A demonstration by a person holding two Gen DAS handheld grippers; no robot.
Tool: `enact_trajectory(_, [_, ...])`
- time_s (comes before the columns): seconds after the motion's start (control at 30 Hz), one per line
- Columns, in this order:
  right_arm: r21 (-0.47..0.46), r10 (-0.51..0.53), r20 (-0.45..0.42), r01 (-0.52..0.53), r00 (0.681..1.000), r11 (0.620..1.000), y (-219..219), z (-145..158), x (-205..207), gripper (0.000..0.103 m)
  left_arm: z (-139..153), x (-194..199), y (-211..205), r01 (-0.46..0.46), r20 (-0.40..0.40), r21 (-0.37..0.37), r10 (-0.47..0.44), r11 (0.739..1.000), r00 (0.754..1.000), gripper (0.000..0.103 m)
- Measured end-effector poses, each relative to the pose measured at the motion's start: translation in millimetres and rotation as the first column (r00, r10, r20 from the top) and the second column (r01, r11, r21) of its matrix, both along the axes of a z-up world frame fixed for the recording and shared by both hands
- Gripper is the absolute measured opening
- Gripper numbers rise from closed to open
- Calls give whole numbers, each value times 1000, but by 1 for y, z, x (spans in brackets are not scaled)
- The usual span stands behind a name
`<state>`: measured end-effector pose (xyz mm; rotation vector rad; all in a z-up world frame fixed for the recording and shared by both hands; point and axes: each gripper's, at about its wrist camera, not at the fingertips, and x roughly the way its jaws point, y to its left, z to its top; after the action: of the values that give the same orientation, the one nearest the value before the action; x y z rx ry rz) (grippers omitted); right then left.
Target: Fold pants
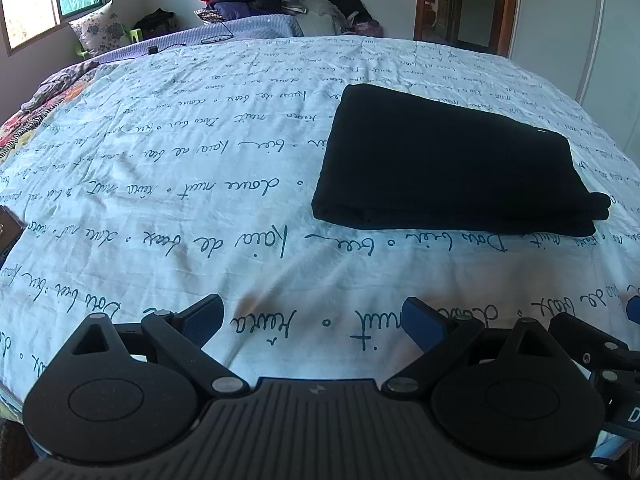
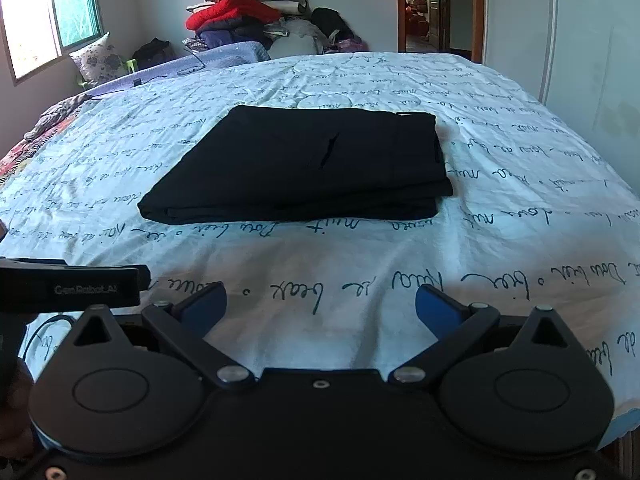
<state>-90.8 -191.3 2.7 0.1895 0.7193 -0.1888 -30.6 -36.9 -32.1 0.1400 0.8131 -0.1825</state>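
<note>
Spread across the bed, your pale blue bedsheet (image 1: 200,200) with dark cursive script carries the black pants (image 2: 304,164), folded into a flat rectangular stack near its middle. Your left gripper (image 1: 314,318) hovers over bare sheet short of the stack, fingers spread wide and holding nothing. Your right gripper (image 2: 320,306) does the same, directly facing the pants. Behind the bed rises a clothes pile (image 2: 248,12).

Matt black cloth pants (image 2: 304,160), creased cotton bedsheet (image 2: 360,280)
</note>
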Motion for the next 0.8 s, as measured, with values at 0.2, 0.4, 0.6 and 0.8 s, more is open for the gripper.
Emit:
enact_trajectory(0.2, [1,-2,3,2,1000,1000,-2,1,0,102,1,-1,0,1,3,2,-1,1000,1000,97])
enact_trajectory(0.4, [7,-4,5,4,1000,1000,-4,1,0,102,0,0,0,1,-3,7,-1,1000,1000,97])
enact_trajectory(0.6, [10,-5,12,5,1000,1000,-5,2,-1,102,0,1,-2,6,-3,16,-6,1000,1000,97])
enact_trajectory(0.8, [10,-4,13,4,1000,1000,-6,2,0,102,-1,1,-1,5,-6,16,-5,1000,1000,97])
